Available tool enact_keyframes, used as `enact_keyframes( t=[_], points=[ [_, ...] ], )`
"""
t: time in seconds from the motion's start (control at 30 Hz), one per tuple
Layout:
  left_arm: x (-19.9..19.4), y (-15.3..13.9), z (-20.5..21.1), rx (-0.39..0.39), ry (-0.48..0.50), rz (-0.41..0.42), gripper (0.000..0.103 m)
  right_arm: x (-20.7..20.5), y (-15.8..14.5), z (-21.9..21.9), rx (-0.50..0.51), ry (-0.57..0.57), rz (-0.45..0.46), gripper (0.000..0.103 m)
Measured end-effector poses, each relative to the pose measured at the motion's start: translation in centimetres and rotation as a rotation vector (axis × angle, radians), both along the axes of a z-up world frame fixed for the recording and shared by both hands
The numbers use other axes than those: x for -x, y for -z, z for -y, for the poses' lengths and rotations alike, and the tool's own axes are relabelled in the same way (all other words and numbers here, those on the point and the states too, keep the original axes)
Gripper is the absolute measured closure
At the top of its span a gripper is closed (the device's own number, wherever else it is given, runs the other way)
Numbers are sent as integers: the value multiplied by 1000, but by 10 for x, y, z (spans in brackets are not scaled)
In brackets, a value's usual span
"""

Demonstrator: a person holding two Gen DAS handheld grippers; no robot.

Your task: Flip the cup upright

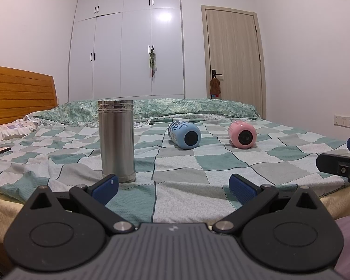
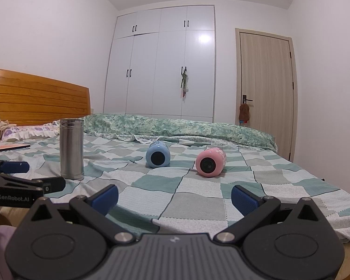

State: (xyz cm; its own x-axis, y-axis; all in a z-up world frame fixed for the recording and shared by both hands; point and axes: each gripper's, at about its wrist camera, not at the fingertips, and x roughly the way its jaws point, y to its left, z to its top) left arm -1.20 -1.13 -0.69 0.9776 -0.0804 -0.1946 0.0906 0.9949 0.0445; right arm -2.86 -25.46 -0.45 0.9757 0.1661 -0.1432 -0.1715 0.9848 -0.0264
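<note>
A steel cup (image 1: 117, 140) stands upright on the checked bedspread (image 1: 182, 163); it also shows in the right wrist view (image 2: 71, 148). A blue cup (image 1: 184, 134) and a pink cup (image 1: 242, 134) lie on their sides farther back, their ends facing me; both also show in the right wrist view, blue (image 2: 158, 154) and pink (image 2: 210, 162). My left gripper (image 1: 173, 187) is open and empty at the near bed edge, just right of the steel cup. My right gripper (image 2: 175, 198) is open and empty, short of the two lying cups.
A wooden headboard (image 1: 18, 93) is at the left, with pillows (image 2: 35, 130) and a flat book or tablet (image 2: 14, 147). A green rolled quilt (image 2: 175, 126) lies along the far side. A wardrobe (image 1: 128, 46) and a door (image 1: 233, 65) stand behind.
</note>
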Motion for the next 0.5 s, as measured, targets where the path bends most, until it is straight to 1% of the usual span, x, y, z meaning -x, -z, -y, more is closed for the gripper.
enact_keyframes(
  t=[0.5],
  points=[
    [0,-1,2,3,-4,0,0,0,0,0,2,0,1,0]
  ],
)
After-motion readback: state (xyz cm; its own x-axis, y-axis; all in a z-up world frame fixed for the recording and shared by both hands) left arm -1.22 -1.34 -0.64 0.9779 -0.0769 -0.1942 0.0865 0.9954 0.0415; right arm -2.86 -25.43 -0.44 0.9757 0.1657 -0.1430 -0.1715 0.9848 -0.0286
